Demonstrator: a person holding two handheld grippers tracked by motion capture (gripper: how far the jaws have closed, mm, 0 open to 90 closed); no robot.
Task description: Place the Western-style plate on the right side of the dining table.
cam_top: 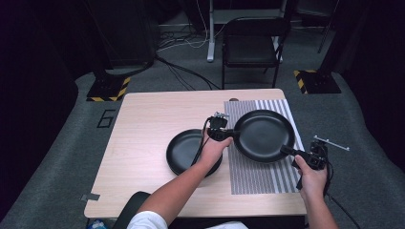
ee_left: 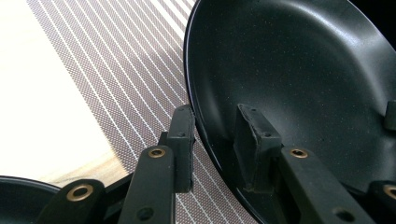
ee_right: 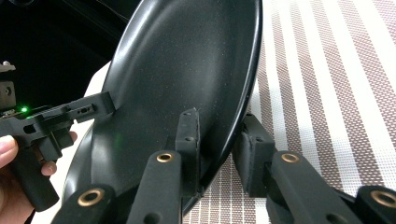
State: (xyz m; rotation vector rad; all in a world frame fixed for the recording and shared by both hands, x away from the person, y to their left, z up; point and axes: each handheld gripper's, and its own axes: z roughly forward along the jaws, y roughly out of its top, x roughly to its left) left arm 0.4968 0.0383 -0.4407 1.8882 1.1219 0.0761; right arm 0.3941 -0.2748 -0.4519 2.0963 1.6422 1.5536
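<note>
High view: a "6" (cam_top: pixel 106 118) is marked on the grey floor beside the table (cam_top: pixel 143 143); no brand shows on either dish. The large black plate (cam_top: pixel 264 135) sits over the striped placemat (cam_top: pixel 260 179), apparently lifted, and holds nothing. The left gripper (cam_top: pixel 233 134) clasps its near-left rim, one jaw inside and one outside; the right gripper (cam_top: pixel 285 150) pinches the opposite rim likewise. A smaller black plate (cam_top: pixel 184 150) rests on the table, seemingly also bare.
</note>
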